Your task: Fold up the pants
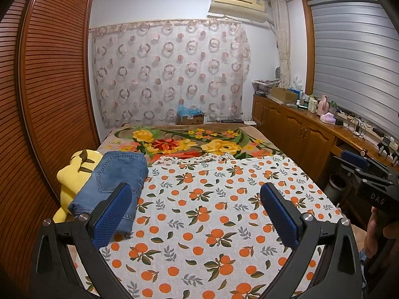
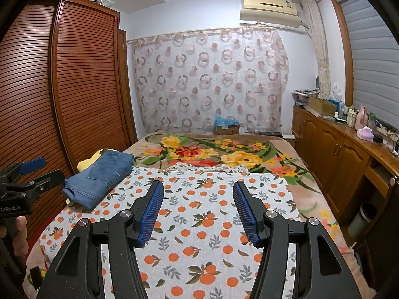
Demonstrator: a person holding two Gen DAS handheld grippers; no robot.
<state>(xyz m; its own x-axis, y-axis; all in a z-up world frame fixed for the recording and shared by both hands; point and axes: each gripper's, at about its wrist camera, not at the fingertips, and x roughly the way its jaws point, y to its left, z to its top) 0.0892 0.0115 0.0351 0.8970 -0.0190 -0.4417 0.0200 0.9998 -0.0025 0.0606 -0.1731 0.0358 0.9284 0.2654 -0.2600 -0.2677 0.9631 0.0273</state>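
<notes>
The blue denim pants (image 1: 113, 184) lie folded in a compact stack at the orange-print bedsheet's (image 1: 212, 224) edge, both tongs (image 1: 197, 214) (image 2: 198, 211) spread wide, empty, so folding looks finished.

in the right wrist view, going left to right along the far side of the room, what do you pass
wooden wardrobe → folded jeans → circle-pattern curtain → air conditioner → wooden cabinet

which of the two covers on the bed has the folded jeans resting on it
The orange-print sheet nearest the grippers; the folded jeans overlap its left edge. The floral blanket lies farther back.
</notes>
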